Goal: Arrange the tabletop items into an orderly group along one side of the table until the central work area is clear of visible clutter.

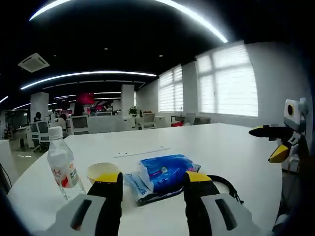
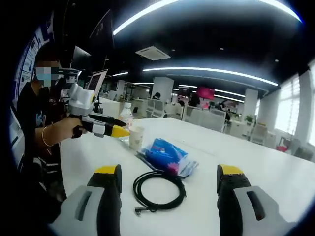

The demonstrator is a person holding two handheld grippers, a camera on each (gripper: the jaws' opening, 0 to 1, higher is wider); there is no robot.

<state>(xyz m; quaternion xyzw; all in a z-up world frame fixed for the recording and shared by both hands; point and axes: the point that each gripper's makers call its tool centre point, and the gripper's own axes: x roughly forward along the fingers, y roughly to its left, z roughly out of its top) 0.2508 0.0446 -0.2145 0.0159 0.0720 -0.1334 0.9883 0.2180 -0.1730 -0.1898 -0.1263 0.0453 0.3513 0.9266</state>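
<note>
Grippers hover with jaws wide apart, holding nothing, over a white surface (image 1: 206,147).

Left gripper (image 1: 153,183) faces a blue plastic tissue pack (image 1: 165,173), with a yellow paper cup (image 1: 102,171) and clear plastic water bottle (image 1: 62,164) to its left. Right gripper (image 2: 169,174) looks over a coiled black cable (image 2: 158,191) lying just before the tissue pack.

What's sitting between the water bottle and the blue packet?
A small paper cup stands between the water bottle and the blue packet. The left gripper view shows it, just beyond the left claw.
</note>
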